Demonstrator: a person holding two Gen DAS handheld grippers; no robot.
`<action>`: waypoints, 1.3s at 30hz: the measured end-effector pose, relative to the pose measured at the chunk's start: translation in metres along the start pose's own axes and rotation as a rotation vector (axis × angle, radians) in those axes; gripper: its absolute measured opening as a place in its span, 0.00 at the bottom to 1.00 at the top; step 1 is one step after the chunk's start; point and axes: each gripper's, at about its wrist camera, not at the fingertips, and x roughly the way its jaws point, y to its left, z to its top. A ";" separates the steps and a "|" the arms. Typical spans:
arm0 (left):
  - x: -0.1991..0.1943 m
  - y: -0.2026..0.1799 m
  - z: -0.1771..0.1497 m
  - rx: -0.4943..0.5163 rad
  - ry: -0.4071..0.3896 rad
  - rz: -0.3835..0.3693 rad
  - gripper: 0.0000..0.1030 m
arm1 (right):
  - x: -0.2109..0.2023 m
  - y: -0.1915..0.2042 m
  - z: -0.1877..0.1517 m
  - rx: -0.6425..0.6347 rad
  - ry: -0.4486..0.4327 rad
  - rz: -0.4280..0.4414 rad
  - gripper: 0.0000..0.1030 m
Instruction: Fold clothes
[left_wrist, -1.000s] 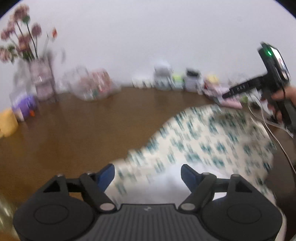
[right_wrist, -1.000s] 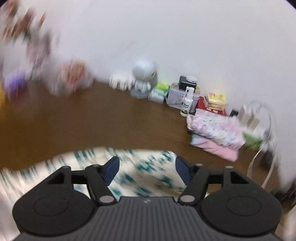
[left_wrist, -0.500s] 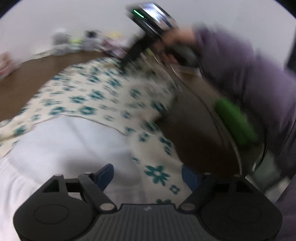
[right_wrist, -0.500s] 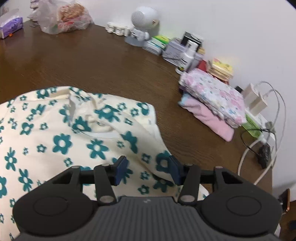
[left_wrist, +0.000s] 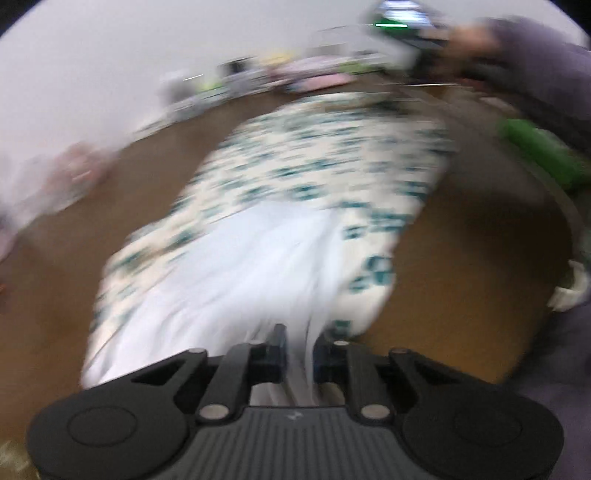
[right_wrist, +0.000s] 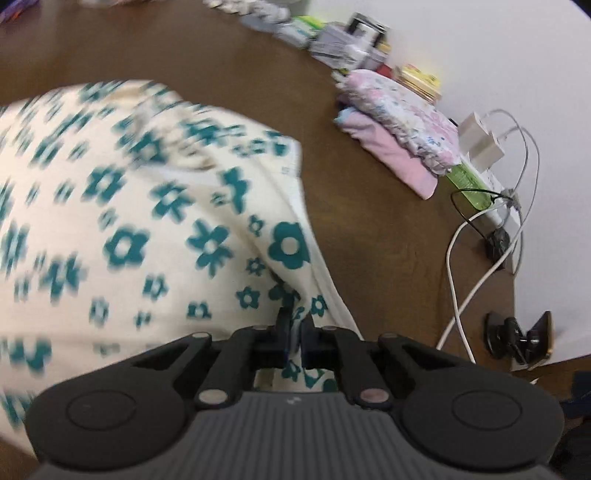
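Brown desk (right_wrist: 388, 236) carries our floral garment (right_wrist: 147, 229). Left gripper (left_wrist: 298, 356) pinches its white inner fabric at 6 o'clock; right gripper (right_wrist: 293, 341) clamps the printed edge likewise. In the left view the garment's long axis runs 7 to 1 o'clock.

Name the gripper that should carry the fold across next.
Probably the left gripper: it pinches the white inner fabric at the near end of the floral garment. The right gripper, clamped on the patterned edge, can anchor.
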 end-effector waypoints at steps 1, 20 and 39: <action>-0.009 0.007 -0.003 -0.027 -0.014 -0.008 0.32 | -0.006 0.003 -0.006 -0.004 -0.003 -0.004 0.07; 0.007 0.019 -0.031 -0.217 -0.087 -0.138 0.06 | -0.093 0.061 -0.124 -0.098 -0.272 0.377 0.04; 0.000 0.031 -0.023 -0.147 -0.138 -0.135 0.32 | -0.132 0.084 -0.141 0.035 -0.359 0.528 0.50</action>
